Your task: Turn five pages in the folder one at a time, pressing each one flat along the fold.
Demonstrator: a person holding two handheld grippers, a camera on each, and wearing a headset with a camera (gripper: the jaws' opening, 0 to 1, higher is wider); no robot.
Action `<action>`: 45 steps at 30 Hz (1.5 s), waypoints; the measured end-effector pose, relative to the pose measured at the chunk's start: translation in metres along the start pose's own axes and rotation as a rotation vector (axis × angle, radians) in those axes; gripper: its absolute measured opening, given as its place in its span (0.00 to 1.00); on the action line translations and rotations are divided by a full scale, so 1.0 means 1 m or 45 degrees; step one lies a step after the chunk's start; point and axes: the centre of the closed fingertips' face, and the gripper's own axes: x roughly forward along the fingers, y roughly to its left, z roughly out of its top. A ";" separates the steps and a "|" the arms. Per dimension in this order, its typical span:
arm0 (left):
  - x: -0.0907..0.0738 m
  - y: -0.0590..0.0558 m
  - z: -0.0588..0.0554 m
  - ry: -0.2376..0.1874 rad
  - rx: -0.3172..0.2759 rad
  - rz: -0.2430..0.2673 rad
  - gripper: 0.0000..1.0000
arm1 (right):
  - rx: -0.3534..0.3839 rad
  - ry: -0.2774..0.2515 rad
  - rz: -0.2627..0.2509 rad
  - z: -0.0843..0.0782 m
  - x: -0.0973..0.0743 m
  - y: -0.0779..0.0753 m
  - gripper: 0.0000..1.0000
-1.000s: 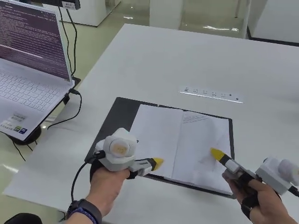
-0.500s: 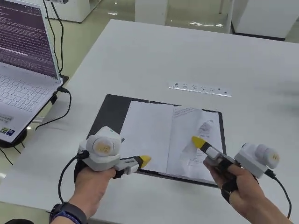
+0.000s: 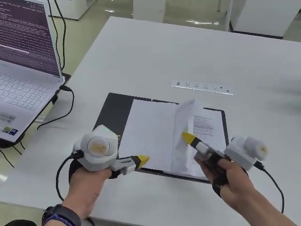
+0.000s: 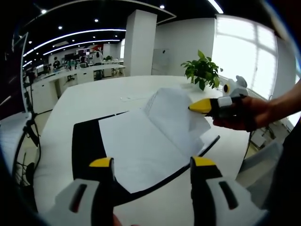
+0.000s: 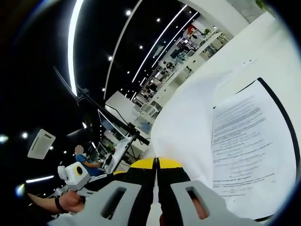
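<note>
A black folder (image 3: 112, 115) lies open on the white table. Its left page (image 3: 150, 132) is blank and flat. My right gripper (image 3: 187, 137) is shut on the lower edge of one sheet (image 3: 185, 129), which stands nearly upright over the fold. A printed page (image 3: 210, 126) lies bare beneath it. In the right gripper view the yellow tips (image 5: 156, 163) pinch that sheet (image 5: 188, 122) beside the printed page (image 5: 244, 155). My left gripper (image 3: 141, 160) hovers open at the folder's near edge, its jaws (image 4: 151, 162) apart over the blank page (image 4: 141, 150), holding nothing.
An open laptop (image 3: 23, 61) stands on the left beyond the table edge, with a black cable (image 3: 63, 110) trailing from it. A flush power strip (image 3: 201, 87) sits in the table behind the folder. A potted plant (image 4: 202, 70) stands farther off.
My right gripper has moved left and up with the sheet, which has risen from lying on the right side to standing over the fold. The left gripper has stayed at the near edge.
</note>
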 end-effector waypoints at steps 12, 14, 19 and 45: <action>-0.014 0.017 0.000 -0.020 0.005 0.009 0.66 | -0.014 0.065 0.040 -0.018 0.034 0.019 0.00; -0.017 0.020 0.000 -0.023 0.003 0.012 0.66 | -0.016 0.079 0.047 -0.022 0.039 0.023 0.00; -0.022 0.027 -0.001 -0.035 -0.011 0.023 0.66 | -0.021 0.115 0.063 -0.028 0.051 0.029 0.00; -0.036 0.040 -0.016 -0.033 -0.029 0.044 0.67 | 0.037 0.180 0.103 -0.051 0.088 0.042 0.00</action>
